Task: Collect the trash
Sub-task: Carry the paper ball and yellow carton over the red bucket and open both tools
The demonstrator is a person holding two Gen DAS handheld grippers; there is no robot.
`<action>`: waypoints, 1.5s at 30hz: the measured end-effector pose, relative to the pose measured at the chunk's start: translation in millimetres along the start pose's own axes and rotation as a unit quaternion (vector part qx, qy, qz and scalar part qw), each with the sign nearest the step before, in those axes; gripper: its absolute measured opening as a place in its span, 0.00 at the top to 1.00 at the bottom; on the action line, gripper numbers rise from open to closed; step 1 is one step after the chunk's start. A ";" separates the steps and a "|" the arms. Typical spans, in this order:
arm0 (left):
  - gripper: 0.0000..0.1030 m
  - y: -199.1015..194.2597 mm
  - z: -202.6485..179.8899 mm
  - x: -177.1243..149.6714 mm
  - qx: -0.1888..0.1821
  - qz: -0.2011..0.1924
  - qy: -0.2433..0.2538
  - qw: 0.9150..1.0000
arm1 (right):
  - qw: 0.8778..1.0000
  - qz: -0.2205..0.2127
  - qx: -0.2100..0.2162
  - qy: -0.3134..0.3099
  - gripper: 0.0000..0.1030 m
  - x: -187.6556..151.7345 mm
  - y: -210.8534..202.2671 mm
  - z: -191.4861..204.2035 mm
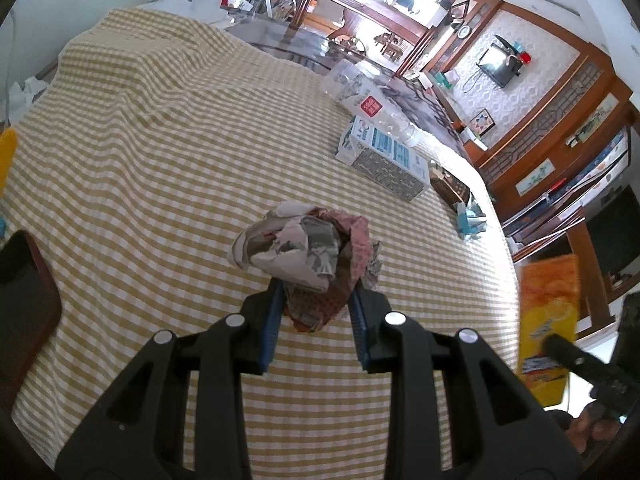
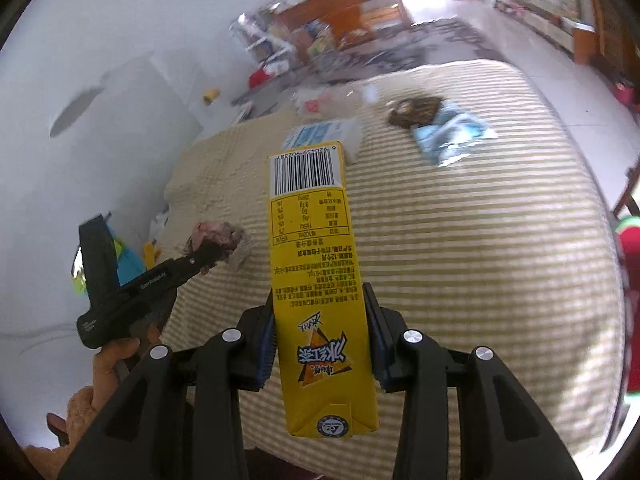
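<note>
My left gripper [image 1: 316,300] is shut on a crumpled wad of paper [image 1: 304,252] just above the checked tablecloth [image 1: 160,160]. That gripper and wad also show in the right wrist view [image 2: 218,240] at the left. My right gripper [image 2: 320,308] is shut on a tall yellow drink carton [image 2: 316,280], held above the table; the carton also shows at the right edge of the left wrist view [image 1: 548,320]. A white and blue carton [image 1: 384,156] and a clear plastic bottle [image 1: 368,100] lie at the far side. A blue wrapper [image 2: 452,132] and a brown wrapper [image 2: 416,110] lie near the far right edge.
A dark wooden chair back [image 1: 24,300] stands at the left of the table. Wooden cabinets [image 1: 560,128] and a wall with a small TV [image 1: 496,66] lie beyond the table. The white floor [image 2: 100,120] with scattered items is to the left.
</note>
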State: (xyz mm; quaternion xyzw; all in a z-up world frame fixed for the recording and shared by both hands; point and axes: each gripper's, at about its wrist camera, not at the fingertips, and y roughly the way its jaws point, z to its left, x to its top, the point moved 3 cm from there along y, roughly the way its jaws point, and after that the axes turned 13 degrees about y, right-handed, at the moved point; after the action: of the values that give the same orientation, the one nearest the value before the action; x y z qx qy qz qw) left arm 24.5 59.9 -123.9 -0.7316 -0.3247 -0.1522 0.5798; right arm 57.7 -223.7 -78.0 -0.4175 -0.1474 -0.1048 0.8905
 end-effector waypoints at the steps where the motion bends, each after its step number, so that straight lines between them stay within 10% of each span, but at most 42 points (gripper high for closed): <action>1: 0.73 -0.5 -0.5 0.1 0.002 -0.001 0.002 1.000 | 1.000 -0.008 0.013 0.012 0.64 0.8 -10.8 -2.8; 15: 0.73 -20.1 -59.2 6.6 0.017 -0.037 0.096 0.994 | 0.991 -0.113 0.005 0.067 0.66 4.0 -86.5 -54.1; 29: 0.73 -12.7 -195.8 -5.8 -0.105 -0.010 0.177 0.978 | 0.978 -0.174 0.024 0.114 0.66 8.1 -133.9 -104.6; 45: 0.73 58.1 -375.6 -0.9 -0.284 0.116 0.261 0.915 | 0.932 -0.270 -0.047 0.239 0.66 10.6 -201.4 -237.4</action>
State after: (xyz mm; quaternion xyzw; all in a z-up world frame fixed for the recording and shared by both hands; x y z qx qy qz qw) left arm 119.5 -303.0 -62.4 -0.8323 -0.0177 -0.3547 0.4257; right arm 46.7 -535.1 -75.0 -0.3658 -0.0328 -0.4445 0.8170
